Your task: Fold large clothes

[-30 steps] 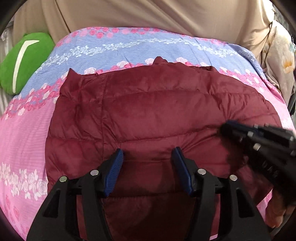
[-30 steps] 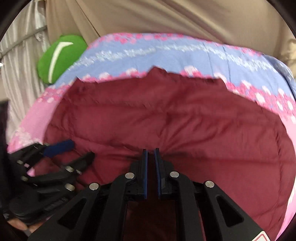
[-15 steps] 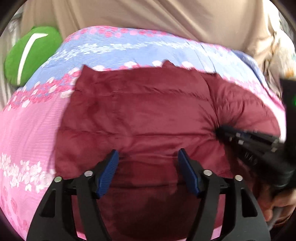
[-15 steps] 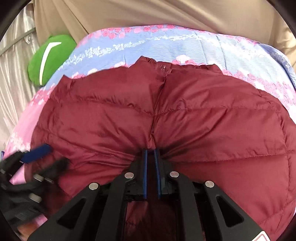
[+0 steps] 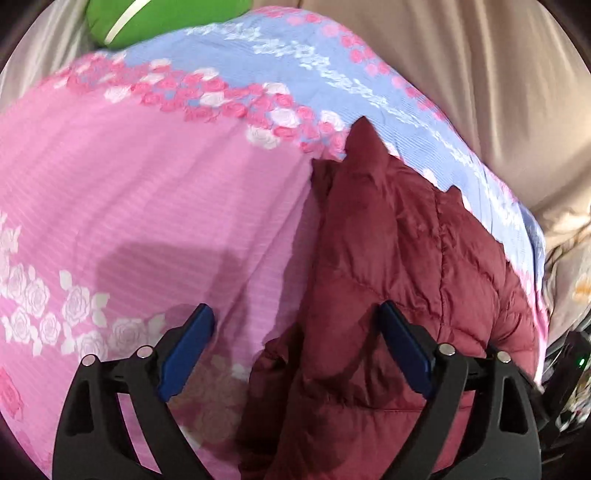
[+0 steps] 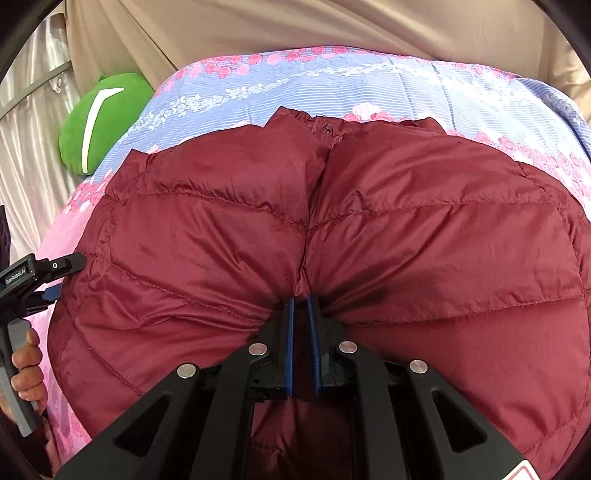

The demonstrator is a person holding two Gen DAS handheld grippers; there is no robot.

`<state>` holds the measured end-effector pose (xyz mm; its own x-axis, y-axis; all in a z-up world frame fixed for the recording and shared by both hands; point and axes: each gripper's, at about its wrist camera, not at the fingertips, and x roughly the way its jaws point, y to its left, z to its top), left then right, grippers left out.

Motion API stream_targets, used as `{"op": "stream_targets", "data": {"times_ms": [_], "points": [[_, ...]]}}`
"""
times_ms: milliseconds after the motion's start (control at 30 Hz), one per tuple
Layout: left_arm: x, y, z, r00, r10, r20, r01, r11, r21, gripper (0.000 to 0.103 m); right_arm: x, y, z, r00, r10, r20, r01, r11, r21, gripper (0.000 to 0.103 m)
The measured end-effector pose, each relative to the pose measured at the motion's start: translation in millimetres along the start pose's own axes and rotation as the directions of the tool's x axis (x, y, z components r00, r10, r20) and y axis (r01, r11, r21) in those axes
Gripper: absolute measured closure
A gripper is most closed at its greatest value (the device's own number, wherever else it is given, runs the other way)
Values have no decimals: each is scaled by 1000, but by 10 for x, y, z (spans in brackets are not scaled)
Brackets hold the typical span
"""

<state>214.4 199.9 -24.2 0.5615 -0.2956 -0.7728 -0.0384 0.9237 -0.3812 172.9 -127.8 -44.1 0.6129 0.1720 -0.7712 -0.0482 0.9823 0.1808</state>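
Observation:
A dark red quilted down jacket (image 6: 369, 229) lies on a pink and blue floral bedspread (image 5: 147, 192). My right gripper (image 6: 300, 306) is shut on a pinch of the jacket's fabric near its middle seam. My left gripper (image 5: 295, 332) is open and empty above the jacket's left edge (image 5: 369, 295), with one finger over the bedspread and one over the jacket. The left gripper also shows at the left edge of the right wrist view (image 6: 40, 273), beside the jacket.
A green cushion (image 6: 99, 122) lies at the bed's far left corner. Beige fabric (image 6: 295, 26) hangs behind the bed. Pale curtains (image 6: 29, 110) hang at the left. Patterned cloth (image 5: 576, 280) lies beyond the bed's right side.
My left gripper has swung left, off the jacket's middle to its left edge. My right gripper stays shut on the jacket, whose fabric has bunched up around it.

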Motion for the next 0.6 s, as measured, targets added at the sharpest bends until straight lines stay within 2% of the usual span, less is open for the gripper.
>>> {"op": "stream_targets", "data": {"times_ms": [67, 100, 133, 167, 233, 300, 367, 467, 500, 600], "points": [[22, -91, -43, 999, -49, -20, 49, 999, 15, 39, 7, -3, 2, 1000, 0, 0, 0, 1000, 0, 92], [71, -133, -58, 994, -93, -58, 94, 996, 12, 48, 10, -5, 5, 1000, 0, -1, 0, 1000, 0, 92], [94, -155, -57, 992, -105, -71, 106, 994, 8, 52, 9, 0, 9, 1000, -1, -4, 1, 1000, -1, 92], [80, -210, -72, 994, -85, -61, 87, 996, 21, 57, -7, -9, 25, 1000, -2, -10, 2, 1000, 5, 92], [0, -277, -85, 996, -75, -37, 77, 996, 44, 80, -99, -29, 59, 1000, 5, -2, -5, 999, 37, 92], [-99, -311, -90, 996, -92, -18, 92, 995, 48, 89, -222, -54, 114, 999, 42, 28, -44, 998, 51, 91], [-210, -367, -66, 993, -116, 4, 115, 992, 50, 93, -259, -76, 189, 997, 78, 28, -79, 996, 52, 91], [-405, -457, -46, 987, -154, 42, 151, 985, 78, 96, -66, -99, 265, 993, 117, -31, -115, 992, 56, 94], [-491, -543, -47, 984, -170, 57, 164, 982, 99, 96, 78, -120, 274, 989, 135, -68, -130, 989, 70, 95], [-736, -821, -42, 972, -212, 97, 194, 967, 168, 97, 233, -139, 313, 983, 162, -89, -155, 985, 77, 98]]}}
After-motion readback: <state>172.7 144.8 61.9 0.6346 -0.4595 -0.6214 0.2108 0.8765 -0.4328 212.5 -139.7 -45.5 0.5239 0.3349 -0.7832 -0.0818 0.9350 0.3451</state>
